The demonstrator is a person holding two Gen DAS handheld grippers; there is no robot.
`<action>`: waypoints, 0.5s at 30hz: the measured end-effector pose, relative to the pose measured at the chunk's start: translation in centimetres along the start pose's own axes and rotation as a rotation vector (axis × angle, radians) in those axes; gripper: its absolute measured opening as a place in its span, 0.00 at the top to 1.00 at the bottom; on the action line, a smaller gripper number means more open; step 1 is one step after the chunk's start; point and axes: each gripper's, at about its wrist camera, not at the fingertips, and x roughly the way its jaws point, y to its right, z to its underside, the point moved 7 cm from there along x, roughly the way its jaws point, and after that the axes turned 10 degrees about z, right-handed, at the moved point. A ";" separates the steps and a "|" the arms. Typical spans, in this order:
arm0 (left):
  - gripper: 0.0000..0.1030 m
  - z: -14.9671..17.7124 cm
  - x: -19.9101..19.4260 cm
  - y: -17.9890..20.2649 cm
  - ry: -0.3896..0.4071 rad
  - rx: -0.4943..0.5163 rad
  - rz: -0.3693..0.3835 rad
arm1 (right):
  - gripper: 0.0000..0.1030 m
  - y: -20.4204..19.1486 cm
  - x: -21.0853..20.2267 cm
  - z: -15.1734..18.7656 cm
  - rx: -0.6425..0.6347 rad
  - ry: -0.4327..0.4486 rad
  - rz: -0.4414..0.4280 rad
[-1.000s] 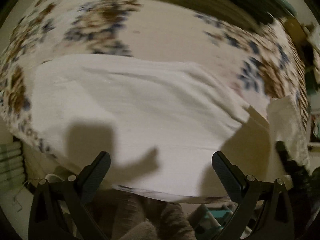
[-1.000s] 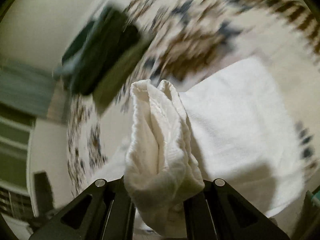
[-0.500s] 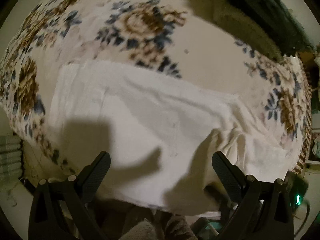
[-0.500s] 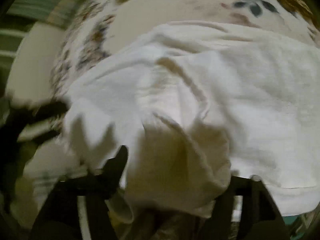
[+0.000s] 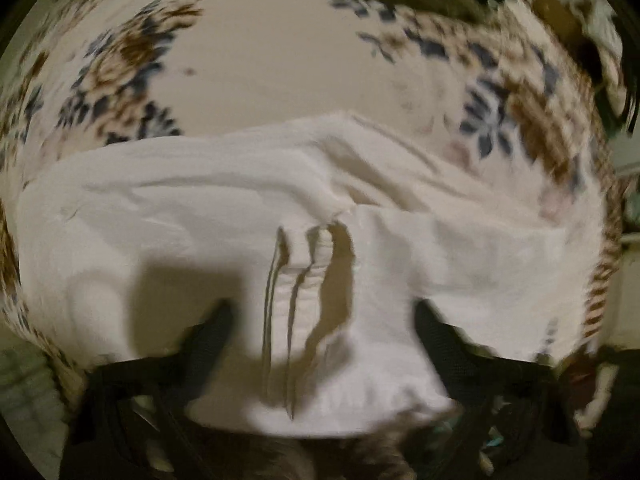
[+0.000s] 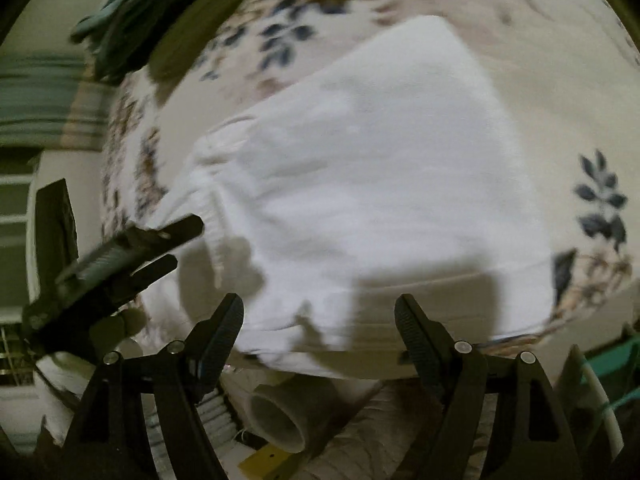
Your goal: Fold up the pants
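Observation:
The white pants (image 5: 248, 216) lie folded over on a floral-covered table (image 5: 272, 64). In the left wrist view a ribbed end with drawstrings (image 5: 304, 280) lies on top near the front edge. My left gripper (image 5: 320, 320) is open and empty, its fingers spread over that end; it also shows in the right wrist view (image 6: 132, 248) at the pants' left edge. In the right wrist view the pants (image 6: 360, 184) form a smooth folded slab. My right gripper (image 6: 320, 320) is open and empty just off the near edge.
A dark green bundle (image 6: 152, 12) lies at the table's far side. Below the near edge are a grey tube (image 6: 280, 420), a yellow piece (image 6: 264, 460) and teal items (image 6: 608, 364). The view is motion-blurred.
My right gripper let go of the bunched white cloth it held and drew back, open. The released part now lies folded over the pants. My left gripper moved closer in over the cloth.

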 end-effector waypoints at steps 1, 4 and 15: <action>0.75 0.0 0.6 0.1 0.002 0.010 -0.006 | 0.22 0.5 0.0 -0.1 0.005 0.006 0.008; 0.98 0.1 1.9 0.2 0.025 0.000 0.057 | 0.22 1.7 0.4 -0.3 0.013 0.015 0.052; 0.99 2.7 -1.9 -2.5 0.065 -0.032 0.084 | 0.22 4.1 0.3 -0.1 0.076 0.017 0.091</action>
